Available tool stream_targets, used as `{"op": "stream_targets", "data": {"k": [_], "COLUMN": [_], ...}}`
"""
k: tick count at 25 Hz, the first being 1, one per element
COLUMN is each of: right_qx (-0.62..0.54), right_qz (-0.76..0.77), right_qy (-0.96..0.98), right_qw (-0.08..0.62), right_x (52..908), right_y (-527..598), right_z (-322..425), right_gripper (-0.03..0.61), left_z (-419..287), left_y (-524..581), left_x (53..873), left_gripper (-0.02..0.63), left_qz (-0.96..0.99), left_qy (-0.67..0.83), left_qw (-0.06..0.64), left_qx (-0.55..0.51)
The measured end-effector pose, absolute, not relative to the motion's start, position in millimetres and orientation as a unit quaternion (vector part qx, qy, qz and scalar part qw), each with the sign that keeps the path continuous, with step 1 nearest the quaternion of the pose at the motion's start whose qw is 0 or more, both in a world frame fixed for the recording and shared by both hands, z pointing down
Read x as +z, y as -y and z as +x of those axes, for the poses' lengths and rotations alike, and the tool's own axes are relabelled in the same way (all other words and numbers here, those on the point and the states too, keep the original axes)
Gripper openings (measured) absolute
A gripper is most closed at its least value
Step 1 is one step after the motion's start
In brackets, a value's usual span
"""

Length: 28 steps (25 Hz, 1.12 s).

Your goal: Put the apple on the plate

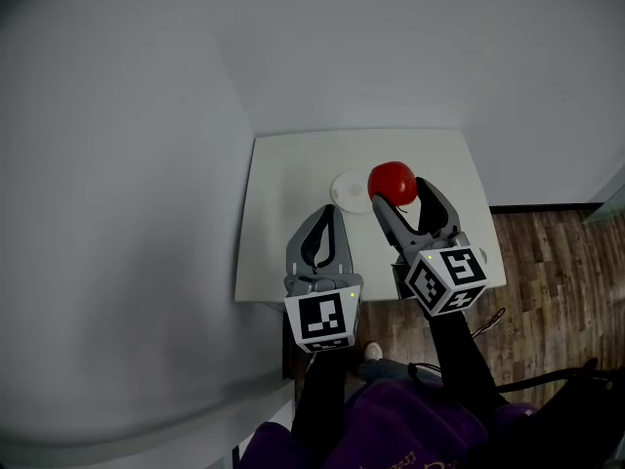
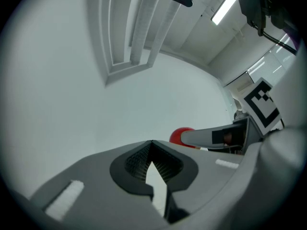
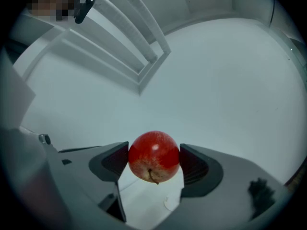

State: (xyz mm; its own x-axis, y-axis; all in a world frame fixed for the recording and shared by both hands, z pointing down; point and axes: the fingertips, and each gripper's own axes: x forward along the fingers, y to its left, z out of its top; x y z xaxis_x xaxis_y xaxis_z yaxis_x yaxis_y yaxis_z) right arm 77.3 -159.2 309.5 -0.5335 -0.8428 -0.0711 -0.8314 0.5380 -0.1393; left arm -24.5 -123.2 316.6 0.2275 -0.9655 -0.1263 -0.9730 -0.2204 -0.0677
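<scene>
Your right gripper [image 1: 398, 191] pinches the apple [image 3: 154, 157] across its middle near the plate [image 1: 344, 188], left gripper [image 1: 327, 213] closed, empty; it's likely firm, slick, bruisable, prone to rolling.

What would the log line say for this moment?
right hand-held gripper: shut on apple | left hand-held gripper: shut, empty | plate: empty

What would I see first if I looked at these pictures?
The shiny red apple, pinched between the jaws of the right hand-held gripper, up in the air over the white table. Then the little white plate on the table, bare, just left of the apple in the head view.
</scene>
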Motion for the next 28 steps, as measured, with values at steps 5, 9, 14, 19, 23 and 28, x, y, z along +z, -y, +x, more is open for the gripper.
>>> {"op": "stream_targets", "data": {"k": [5,9,14,19,23,28], "right_qx": [-0.051,-0.058,-0.069,-0.080,-0.085,-0.089], "right_qz": [-0.469,-0.467,-0.464,-0.465,-0.470,-0.476], "right_qy": [-0.880,-0.881,-0.882,-0.881,-0.878,-0.875], "right_qw": [0.058,0.055,0.049,0.041,0.034,0.022], "right_x": [311.6,320.3,334.1,342.5,349.7,362.5], "right_y": [191.8,203.5,213.3,227.1,245.6,272.6], "right_z": [78.9,79.3,75.5,76.2,73.0,63.9], "right_gripper": [0.336,0.336,0.336,0.336,0.336,0.336], "left_z": [-19.7,-18.5,-20.0,-17.7,-17.5,-22.7], "left_y": [153.2,163.0,172.1,186.1,206.3,235.8], "left_x": [315.5,321.4,334.1,340.7,348.0,362.1], "left_gripper": [0.006,0.007,0.008,0.008,0.006,0.006], "left_qz": [-0.775,-0.773,-0.773,-0.775,-0.779,-0.787], "left_qy": [-0.628,-0.631,-0.633,-0.631,-0.626,-0.616], "left_qw": [0.063,0.059,0.050,0.041,0.033,0.023], "left_qx": [0.023,0.018,0.011,0.000,-0.009,-0.019]}}
